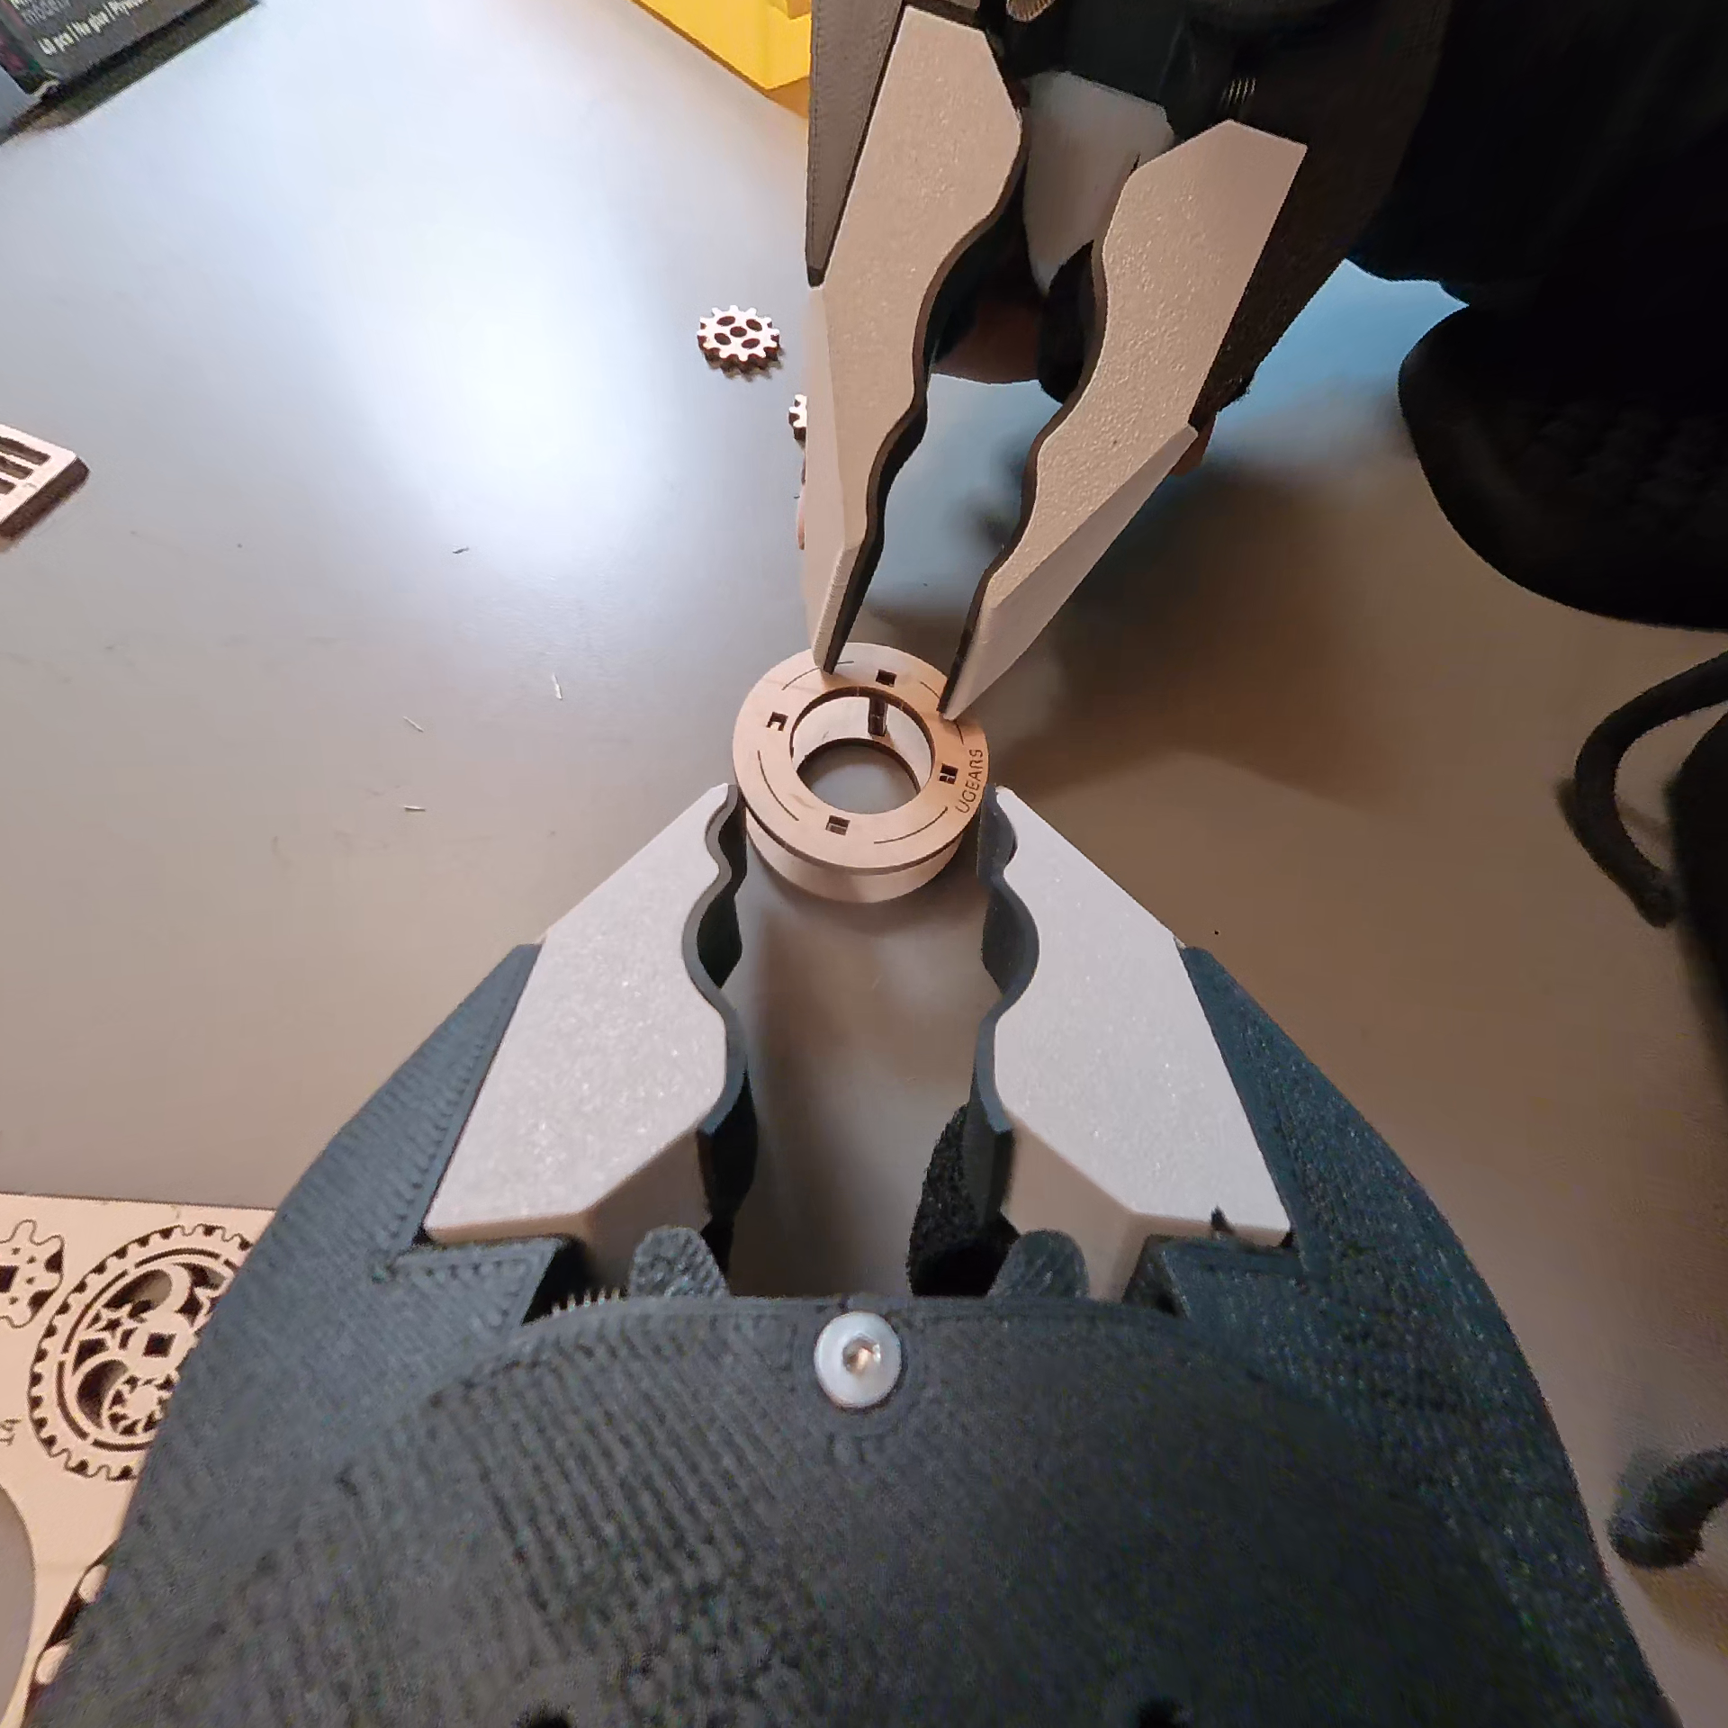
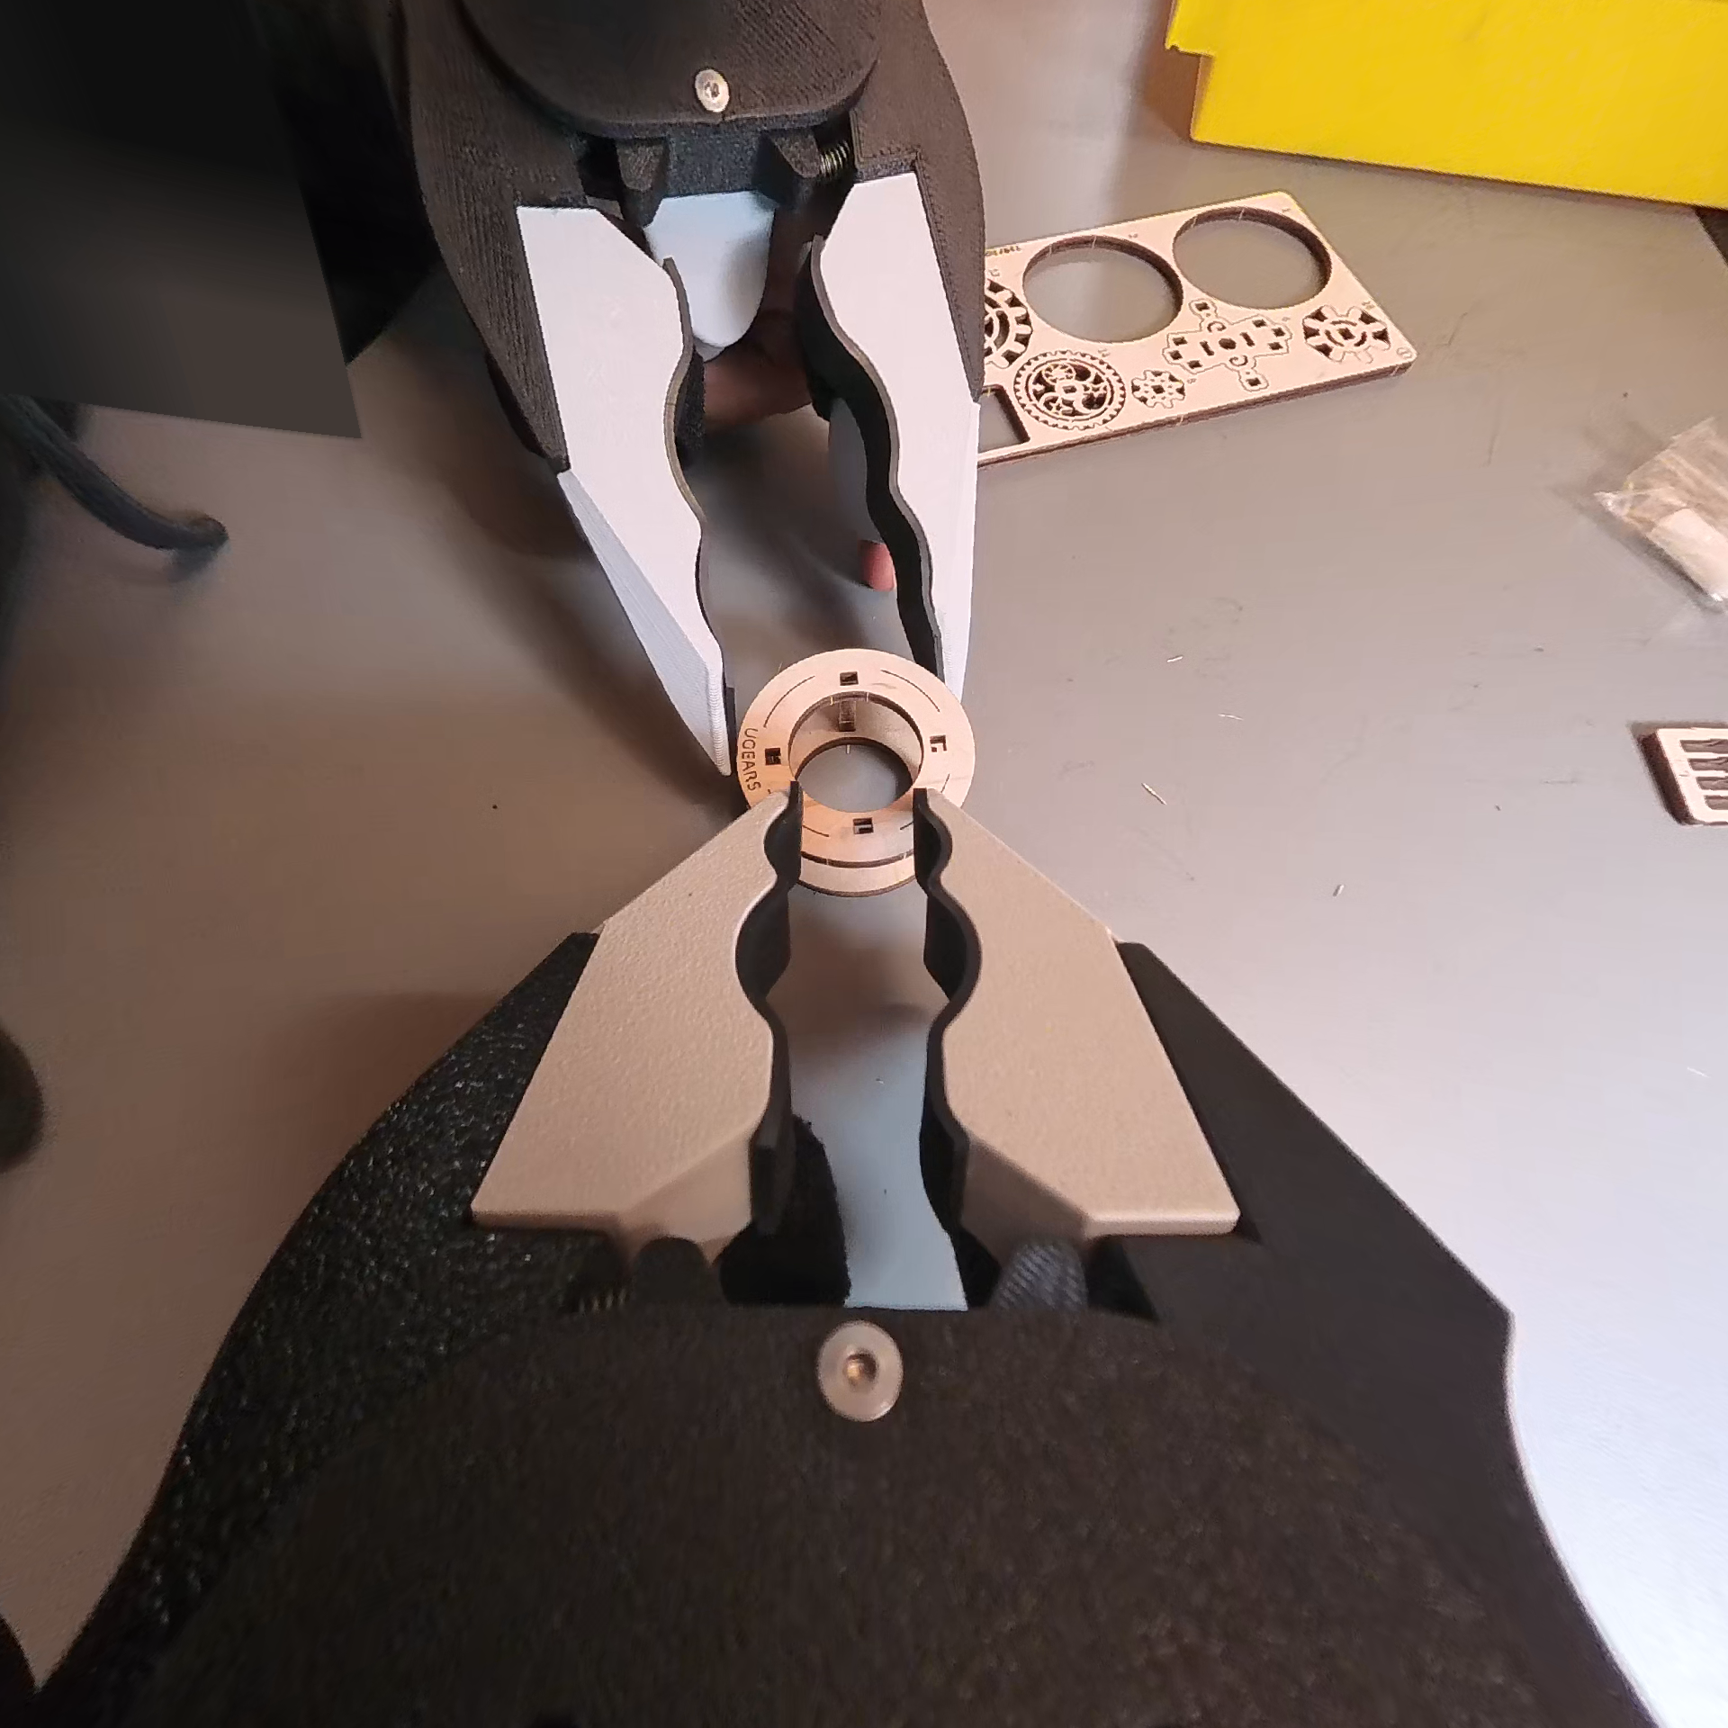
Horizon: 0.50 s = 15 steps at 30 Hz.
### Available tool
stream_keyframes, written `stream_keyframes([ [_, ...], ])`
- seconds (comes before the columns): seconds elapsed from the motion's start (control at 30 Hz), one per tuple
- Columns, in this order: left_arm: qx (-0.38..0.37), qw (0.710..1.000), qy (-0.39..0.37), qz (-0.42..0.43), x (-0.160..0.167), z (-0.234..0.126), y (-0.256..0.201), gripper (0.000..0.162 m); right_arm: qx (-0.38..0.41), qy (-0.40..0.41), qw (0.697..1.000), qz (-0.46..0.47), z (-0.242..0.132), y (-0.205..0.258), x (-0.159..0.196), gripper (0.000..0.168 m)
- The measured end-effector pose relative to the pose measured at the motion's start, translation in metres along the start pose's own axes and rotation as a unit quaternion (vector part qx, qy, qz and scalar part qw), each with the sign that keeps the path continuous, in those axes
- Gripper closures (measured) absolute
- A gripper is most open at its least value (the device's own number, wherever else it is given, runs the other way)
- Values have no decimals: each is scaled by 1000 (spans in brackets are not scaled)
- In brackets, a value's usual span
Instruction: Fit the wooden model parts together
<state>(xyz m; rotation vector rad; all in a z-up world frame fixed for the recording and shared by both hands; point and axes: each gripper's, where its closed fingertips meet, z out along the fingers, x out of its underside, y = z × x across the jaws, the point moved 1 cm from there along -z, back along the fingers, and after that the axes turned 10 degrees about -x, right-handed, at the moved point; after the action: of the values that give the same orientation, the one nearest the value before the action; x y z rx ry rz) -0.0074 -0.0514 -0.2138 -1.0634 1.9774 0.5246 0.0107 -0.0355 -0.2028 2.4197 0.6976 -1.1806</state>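
Observation:
A wooden ring assembly (image 1: 944, 795), two stacked discs with a round centre hole, stands on the grey table (image 1: 374, 655). My left gripper (image 1: 860, 806) clasps its sides between both fingertips, low by the table. My right gripper (image 2: 857, 795) comes from the opposite side. Its jaws are partly apart and both tips rest on the top face of the upper disc, one on each side of the hole. The ring (image 2: 870, 689) shows in the right wrist view with the left gripper (image 2: 832, 720) behind it. The right gripper (image 1: 888, 683) also shows in the left wrist view.
A small wooden gear (image 1: 739, 338) lies on the table beyond the ring. A wooden parts sheet (image 2: 1197, 327) lies by a yellow box (image 2: 1449, 84). A slatted wooden piece (image 2: 1683, 776) and a plastic bag (image 2: 1674, 524) are off to the side. A black cable (image 1: 1636, 795) lies near. Both grippers' tips are close together, under 4 cm apart.

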Motion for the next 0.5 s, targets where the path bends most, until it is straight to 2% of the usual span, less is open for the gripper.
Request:
stream_keyframes([
  [0.23,2,1000,2,-3,0,0,0,113,1,-6,1000,8,3,-1,-8,139],
  [0.5,13,1000,2,-1,0,-1,-4,113,0,-6,1000,18,8,-3,-7,142],
])
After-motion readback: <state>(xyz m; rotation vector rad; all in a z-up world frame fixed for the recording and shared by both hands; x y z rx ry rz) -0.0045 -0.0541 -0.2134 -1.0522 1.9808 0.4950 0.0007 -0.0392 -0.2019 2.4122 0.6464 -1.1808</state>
